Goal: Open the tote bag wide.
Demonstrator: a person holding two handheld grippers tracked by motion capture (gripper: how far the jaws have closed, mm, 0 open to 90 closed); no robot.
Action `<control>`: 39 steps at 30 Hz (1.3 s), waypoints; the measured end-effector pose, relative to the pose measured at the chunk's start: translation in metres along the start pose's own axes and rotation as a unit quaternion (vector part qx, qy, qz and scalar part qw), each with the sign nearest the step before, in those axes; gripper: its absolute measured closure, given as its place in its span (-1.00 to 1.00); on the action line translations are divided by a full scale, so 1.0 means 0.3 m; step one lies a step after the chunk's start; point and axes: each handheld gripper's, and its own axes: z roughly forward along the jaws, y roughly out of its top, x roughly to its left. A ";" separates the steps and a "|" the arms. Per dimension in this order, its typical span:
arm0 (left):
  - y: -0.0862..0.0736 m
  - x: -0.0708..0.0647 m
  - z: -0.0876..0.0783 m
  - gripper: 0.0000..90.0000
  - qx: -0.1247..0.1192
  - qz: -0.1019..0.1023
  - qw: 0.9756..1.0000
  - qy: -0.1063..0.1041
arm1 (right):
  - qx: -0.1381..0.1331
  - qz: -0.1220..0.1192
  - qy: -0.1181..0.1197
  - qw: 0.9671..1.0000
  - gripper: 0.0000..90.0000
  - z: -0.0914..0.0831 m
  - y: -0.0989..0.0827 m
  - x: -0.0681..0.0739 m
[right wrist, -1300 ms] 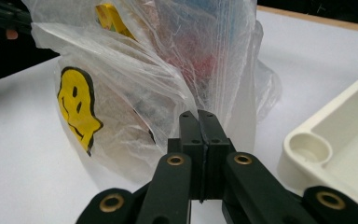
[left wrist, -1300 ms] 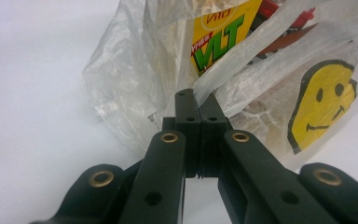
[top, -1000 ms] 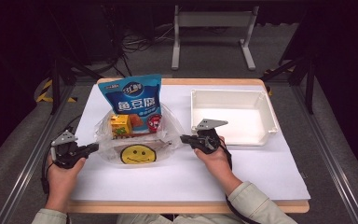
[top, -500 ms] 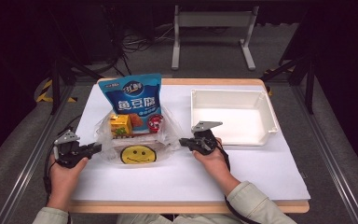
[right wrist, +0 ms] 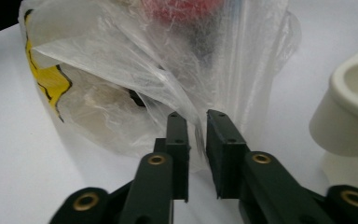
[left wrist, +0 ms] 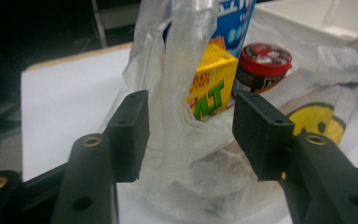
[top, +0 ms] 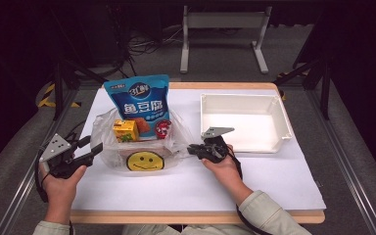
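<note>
Up close, your left gripper point(left wrist: 191, 135) stands wide apart around the plastic bag's point(top: 142, 142) handle, just opened and lifted since a second ago; your right gripper point(right wrist: 196, 140), barely parting, brackets film mid-table beside the tray point(top: 284, 132).

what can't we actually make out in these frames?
- Whatever lies at the bottom of the plastic bag: high view, hidden by crumpled film and the smiley print.
- Red-lidded jar label: left gripper view, blurred and veiled by film.
- Whether the right tongs still pinch the bag film: right gripper view, narrow gap, film translucent.
- White bin: right gripper view, cut off by the edge.
</note>
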 end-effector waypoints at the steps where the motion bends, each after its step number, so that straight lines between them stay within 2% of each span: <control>1: 0.003 0.000 -0.004 0.17 -0.004 -0.004 1.000 0.000 | -0.001 -0.005 -0.001 1.000 0.65 -0.006 0.006 0.005; 2: 0.003 0.000 -0.004 0.22 -0.004 -0.004 1.000 0.000 | -0.001 -0.005 -0.001 1.000 0.65 -0.006 0.006 0.005; 4: 0.006 -0.001 -0.005 0.24 -0.009 -0.005 1.000 0.002 | -0.005 -0.014 0.002 1.000 0.52 -0.025 0.021 0.017; 9: 0.008 -0.002 -0.001 0.24 -0.004 -0.005 1.000 0.005 | -0.022 -0.027 0.012 0.999 0.22 -0.066 0.051 0.045; 11: 0.009 -0.003 -0.001 0.23 -0.003 -0.005 1.000 0.005 | -0.040 -0.037 0.009 0.998 0.09 -0.098 0.075 0.060; 16: 0.010 -0.004 0.001 0.23 -0.002 -0.005 1.000 0.006 | -0.066 -0.048 0.013 0.997 0.01 -0.146 0.120 0.080; 20: 0.009 -0.002 0.004 0.24 0.000 -0.005 1.000 0.004 | -0.071 -0.074 0.018 0.995 0.00 -0.165 0.172 0.109; 21: 0.008 -0.001 0.005 0.24 0.000 -0.005 1.000 0.004 | -0.068 -0.087 0.023 0.994 0.01 -0.166 0.204 0.127; 22: 0.008 -0.001 0.005 0.24 0.000 -0.005 1.000 0.004 | -0.068 -0.087 0.023 0.994 0.01 -0.166 0.204 0.127; 26: 0.005 0.002 0.003 0.24 0.000 -0.007 1.000 0.002 | -0.051 -0.115 0.039 0.991 0.01 -0.146 0.270 0.165; 29: 0.005 0.002 -0.002 0.24 -0.001 -0.008 1.000 0.002 | -0.028 -0.131 0.053 0.990 0.01 -0.112 0.310 0.193; 30: 0.005 0.002 -0.002 0.23 -0.001 -0.008 1.000 0.002 | -0.028 -0.131 0.053 0.990 0.01 -0.112 0.310 0.193; 32: 0.004 0.001 -0.010 0.23 -0.002 -0.008 1.000 0.001 | -0.015 -0.145 0.059 0.988 0.00 -0.081 0.334 0.212; 39: -0.005 0.001 -0.036 0.19 -0.006 -0.012 1.000 0.005 | 0.003 -0.158 0.080 0.984 -0.03 -0.009 0.383 0.240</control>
